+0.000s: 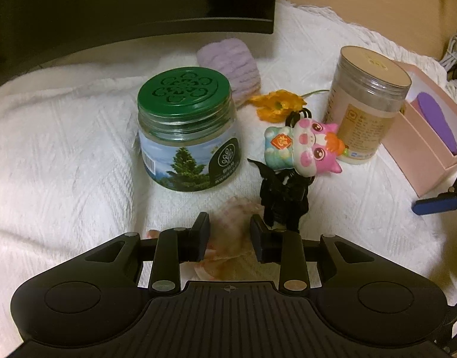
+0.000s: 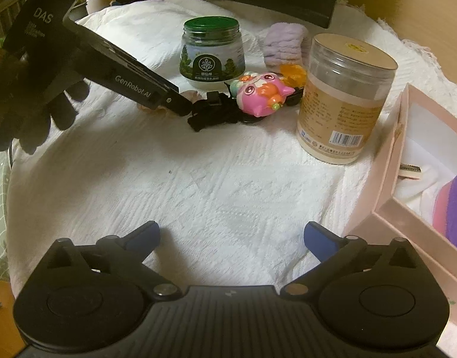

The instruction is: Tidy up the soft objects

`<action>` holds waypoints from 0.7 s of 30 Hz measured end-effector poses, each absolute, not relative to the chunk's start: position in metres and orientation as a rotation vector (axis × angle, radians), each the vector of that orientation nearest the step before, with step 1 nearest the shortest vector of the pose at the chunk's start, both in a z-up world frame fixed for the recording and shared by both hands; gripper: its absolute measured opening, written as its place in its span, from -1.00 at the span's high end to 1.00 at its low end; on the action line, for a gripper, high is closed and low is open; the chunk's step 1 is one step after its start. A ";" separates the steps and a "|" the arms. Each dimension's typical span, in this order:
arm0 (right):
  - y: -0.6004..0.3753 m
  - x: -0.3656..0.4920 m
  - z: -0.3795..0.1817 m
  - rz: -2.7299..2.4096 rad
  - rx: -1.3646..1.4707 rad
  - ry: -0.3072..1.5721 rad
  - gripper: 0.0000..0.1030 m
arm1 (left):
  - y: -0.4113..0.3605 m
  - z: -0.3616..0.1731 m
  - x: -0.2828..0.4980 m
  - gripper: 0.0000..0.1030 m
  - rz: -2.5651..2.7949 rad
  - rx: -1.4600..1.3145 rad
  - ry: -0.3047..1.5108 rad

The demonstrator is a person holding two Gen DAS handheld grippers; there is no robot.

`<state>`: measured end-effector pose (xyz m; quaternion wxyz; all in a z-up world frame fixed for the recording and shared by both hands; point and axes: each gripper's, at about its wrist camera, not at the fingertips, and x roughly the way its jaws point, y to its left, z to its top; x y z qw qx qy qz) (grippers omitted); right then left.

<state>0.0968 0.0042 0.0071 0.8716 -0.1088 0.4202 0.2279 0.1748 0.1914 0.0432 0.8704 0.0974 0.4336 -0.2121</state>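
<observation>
The left gripper (image 2: 185,108) carries the words "GenRobot AI" in pale letters along its side, and the black housing behind it reads "DAS". It reaches down to a pale pink soft thing (image 1: 234,232) lying on the white textured cloth (image 2: 198,179), just in front of the green-lidded jar (image 1: 185,132); its jaws stand a little apart on either side of the pink thing, but whether the pads press it I cannot tell. That jar bears a label with a fir tree, a barcode and a dark badge with a leaf emblem; the small script is too fine to read. Beside it lie a black clip (image 1: 283,198), a pink cat toy (image 1: 313,147) with a red tag, an orange flower (image 1: 276,104) and a lilac knitted roll (image 1: 231,67). A clear tub (image 2: 346,98) with a tan label and barcode stands by the pink box (image 2: 392,185), where a purple soft thing (image 2: 456,211) lies. The right gripper (image 2: 231,238) hangs over bare cloth, jaws spread wide.
</observation>
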 end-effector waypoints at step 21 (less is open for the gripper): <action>0.005 0.104 0.027 0.470 -0.272 0.938 -0.71 | 0.213 0.045 0.144 0.80 -0.363 -0.044 0.842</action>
